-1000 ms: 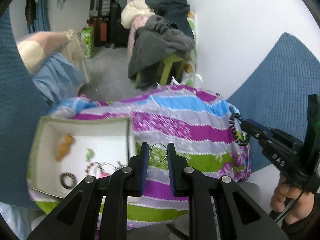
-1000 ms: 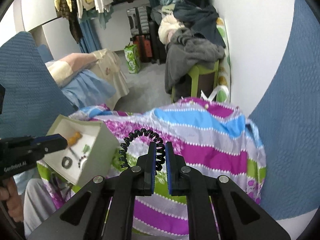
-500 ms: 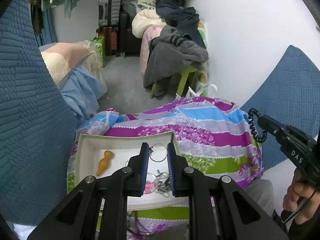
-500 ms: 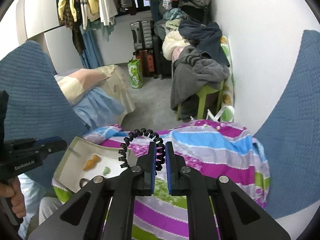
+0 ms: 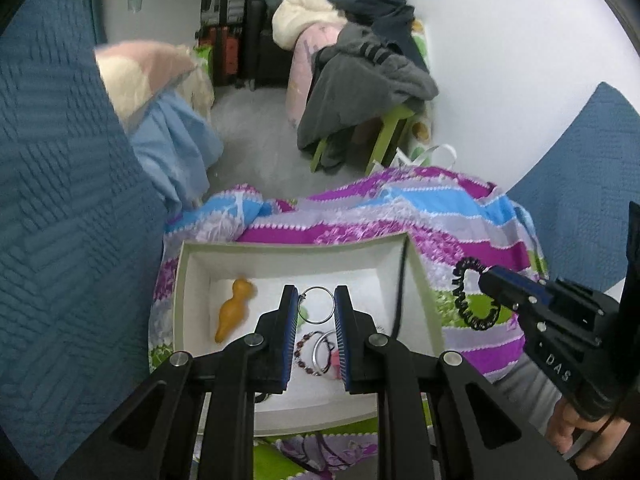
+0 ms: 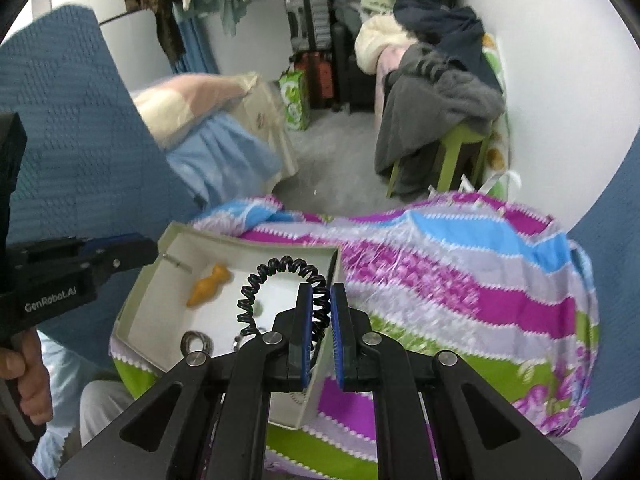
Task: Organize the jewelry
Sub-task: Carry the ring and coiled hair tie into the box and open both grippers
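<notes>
My left gripper [image 5: 317,300] is shut on a thin silver ring [image 5: 318,305] and holds it above the white jewelry box [image 5: 192,256]. The box holds an orange pendant [image 5: 234,308], a beaded bracelet [image 5: 306,354] and other small pieces. My right gripper [image 6: 319,298] is shut on a black coiled hair tie [image 6: 276,278] over the box's right wall [image 6: 334,264]. In the left wrist view the right gripper [image 5: 486,280] and the hair tie [image 5: 464,296] hang right of the box. The left gripper [image 6: 148,248] shows at the box's left edge in the right wrist view.
The box rests on a striped purple, blue and green cloth [image 5: 440,220] over a lap. Blue quilted fabric [image 5: 60,200] rises on both sides. Beyond are a green stool [image 5: 384,140] piled with clothes, suitcases [image 5: 224,20] and a white wall.
Both grippers have moved left and down toward the box. The ring now hangs over the box's inside. The hair tie has come over the box's right wall.
</notes>
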Demonstrator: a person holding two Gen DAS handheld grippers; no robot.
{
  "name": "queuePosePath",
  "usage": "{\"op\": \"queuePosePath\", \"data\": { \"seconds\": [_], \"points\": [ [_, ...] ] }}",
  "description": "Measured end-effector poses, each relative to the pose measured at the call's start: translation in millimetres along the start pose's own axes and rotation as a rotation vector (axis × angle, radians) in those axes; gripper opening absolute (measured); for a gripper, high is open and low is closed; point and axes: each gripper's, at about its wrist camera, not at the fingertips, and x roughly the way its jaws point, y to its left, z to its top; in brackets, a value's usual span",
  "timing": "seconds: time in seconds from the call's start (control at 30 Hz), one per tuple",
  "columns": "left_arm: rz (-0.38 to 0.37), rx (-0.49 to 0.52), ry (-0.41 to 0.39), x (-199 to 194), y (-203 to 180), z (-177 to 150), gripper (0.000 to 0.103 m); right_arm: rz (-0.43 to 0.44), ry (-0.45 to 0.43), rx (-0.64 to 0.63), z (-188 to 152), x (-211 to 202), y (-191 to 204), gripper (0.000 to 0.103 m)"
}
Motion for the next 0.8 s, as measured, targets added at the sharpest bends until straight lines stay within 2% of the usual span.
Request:
{"op": "queuePosePath", "data": {
  "seconds": [0.23, 0.53, 0.8],
  "points": [
    [-0.013, -0.029, 0.086, 43.6, 23.7, -23.6, 0.017, 0.009, 0.079, -0.009, -17.9, 37.5, 14.0, 0.007],
    [-0.005, -0.059, 0.176, 79.6, 40.6, -46.3, 0.017, 0.034, 0.154, -0.003, -36.4, 74.2, 18.8, 0.008],
    [-0.013, -0.080, 0.141, 65.8, 43.0, -40.6, 0.019, 0.055, 0.164, 0.008, -35.4, 72.8, 17.9, 0.010]
  ]
}}
